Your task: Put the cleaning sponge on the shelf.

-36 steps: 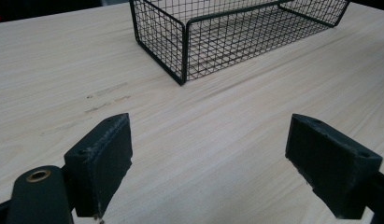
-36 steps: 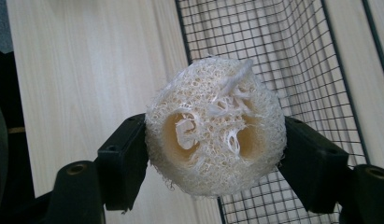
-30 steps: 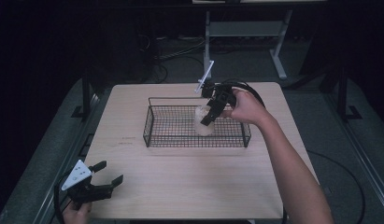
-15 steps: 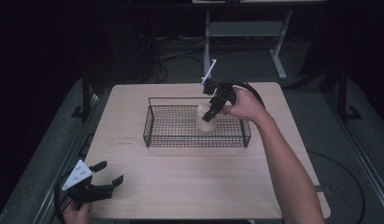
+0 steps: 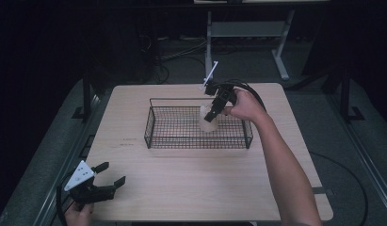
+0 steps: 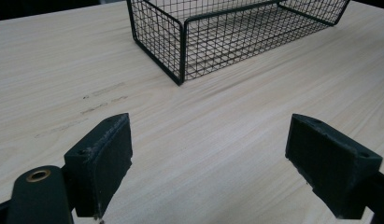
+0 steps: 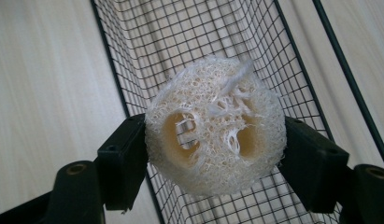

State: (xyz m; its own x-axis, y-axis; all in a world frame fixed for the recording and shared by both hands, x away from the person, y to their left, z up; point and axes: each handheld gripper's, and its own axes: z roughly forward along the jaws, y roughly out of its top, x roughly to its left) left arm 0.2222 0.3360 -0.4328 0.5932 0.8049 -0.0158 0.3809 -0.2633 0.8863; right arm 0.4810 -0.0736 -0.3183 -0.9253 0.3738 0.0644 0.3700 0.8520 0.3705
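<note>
Two grippers: one at each end of the scene, well apart from each other.
Right gripper (image 5: 213, 113): held above the wire basket (image 5: 198, 141), toward its right half, jaws pointing down and toward the person.
Right jaws: clamped on the loofah sponge (image 7: 215, 123), one pad on each side of it.
Loofah sponge: pale, fibrous, round slice with holes through it; in the high view it (image 5: 208, 118) hangs inside the basket's outline, at about rim height; whether it touches the mesh floor cannot be told.
Left gripper (image 5: 105, 181): low over the table (image 5: 196, 188) at its near left corner, held by a hand (image 5: 79, 215) at the table edge.
Left jaws: spread wide with nothing between the pads; in the left gripper view bare wood shows between them.
Wire basket: black, rectangular, open on top, standing in the middle of the table, long side across it.
Obstructions: the basket's rim and mesh walls surround the sponge on all sides; the right forearm (image 5: 280, 160) crosses the table's right half.
Open room: bare wood in front of the basket and around the left gripper; narrower strips of table behind and beside the basket.
Surroundings: a white frame (image 5: 250, 33) and cables on the dark floor behind the table.
</note>
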